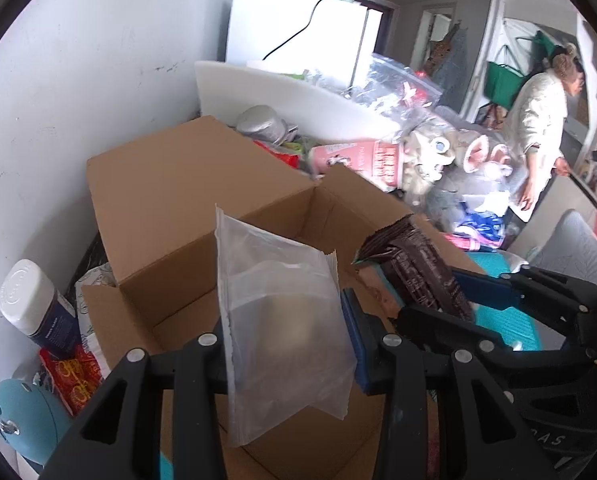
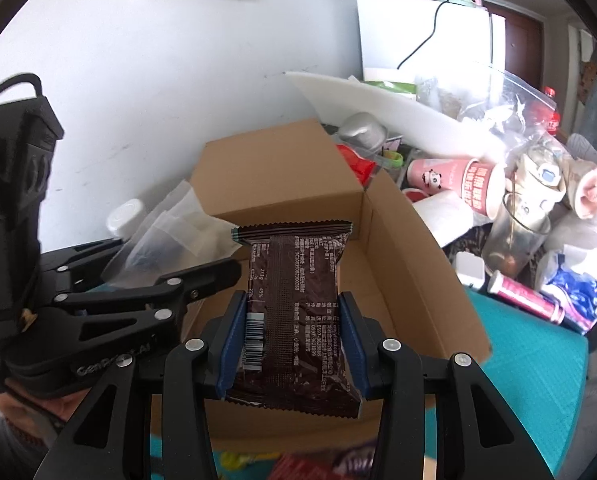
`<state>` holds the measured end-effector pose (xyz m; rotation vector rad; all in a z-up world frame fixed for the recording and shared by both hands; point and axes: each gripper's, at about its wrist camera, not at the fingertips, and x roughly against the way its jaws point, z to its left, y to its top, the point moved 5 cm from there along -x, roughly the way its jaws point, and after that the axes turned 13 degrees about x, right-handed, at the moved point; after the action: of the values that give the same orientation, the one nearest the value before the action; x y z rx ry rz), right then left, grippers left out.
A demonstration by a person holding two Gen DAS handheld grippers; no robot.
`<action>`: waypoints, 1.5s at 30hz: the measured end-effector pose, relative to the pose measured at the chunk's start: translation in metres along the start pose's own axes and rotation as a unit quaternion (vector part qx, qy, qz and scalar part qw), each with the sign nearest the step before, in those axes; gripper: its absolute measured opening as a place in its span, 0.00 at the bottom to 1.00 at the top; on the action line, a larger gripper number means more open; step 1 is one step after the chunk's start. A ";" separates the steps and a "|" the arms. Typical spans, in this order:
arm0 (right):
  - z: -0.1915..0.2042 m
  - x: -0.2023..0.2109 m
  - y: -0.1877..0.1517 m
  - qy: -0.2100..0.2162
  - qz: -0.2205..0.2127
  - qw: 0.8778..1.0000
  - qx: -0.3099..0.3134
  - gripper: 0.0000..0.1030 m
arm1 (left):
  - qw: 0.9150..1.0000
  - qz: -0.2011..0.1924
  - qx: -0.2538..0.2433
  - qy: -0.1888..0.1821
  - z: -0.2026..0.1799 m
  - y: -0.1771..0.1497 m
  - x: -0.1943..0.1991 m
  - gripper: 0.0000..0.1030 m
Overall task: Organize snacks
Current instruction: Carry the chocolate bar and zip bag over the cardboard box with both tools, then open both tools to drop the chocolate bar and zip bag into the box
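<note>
Your left gripper (image 1: 286, 344) is clamped on a clear plastic bag (image 1: 282, 320), which stands upright between its blue pads above the open cardboard box (image 1: 202, 208). Your right gripper (image 2: 292, 336) is closed on a dark brown snack packet (image 2: 298, 312), held upright with its printed back and barcode facing the camera, also over the open box. From the left wrist view, the brown packet sits just to the right of the clear bag, the two grippers side by side above the box opening. The box rests on a teal mat (image 2: 530, 360) with its flaps standing up. Behind it lies a heap of clutter: a pink paper cup (image 2: 458, 184), a glass tumbler (image 2: 514, 236) and a pink tube (image 2: 526, 296). A white-capped bottle (image 1: 34, 308) stands to the left of the box, beside a red snack bag (image 1: 76, 376).
</note>
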<state>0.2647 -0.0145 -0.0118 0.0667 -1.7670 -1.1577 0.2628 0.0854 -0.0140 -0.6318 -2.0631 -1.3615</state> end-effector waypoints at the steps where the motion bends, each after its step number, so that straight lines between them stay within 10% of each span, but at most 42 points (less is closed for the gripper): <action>1: -0.001 -0.005 0.001 -0.005 0.002 1.000 0.001 0.43 | 1.000 0.003 0.001 0.006 0.003 0.001 -0.004 0.38; 18: -0.003 -0.055 -0.011 -0.024 0.061 0.998 -0.002 0.53 | 0.992 0.094 0.036 0.072 0.038 -0.020 -0.048 0.39; 45: 0.009 0.038 -0.003 -0.087 0.031 0.996 -0.005 0.67 | 0.996 0.015 0.004 0.084 0.011 -0.009 0.044 0.49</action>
<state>0.2374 -0.0297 0.0114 -0.0982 -1.9017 -1.1561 0.2225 0.0951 0.0075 -0.5239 -1.9177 -1.3417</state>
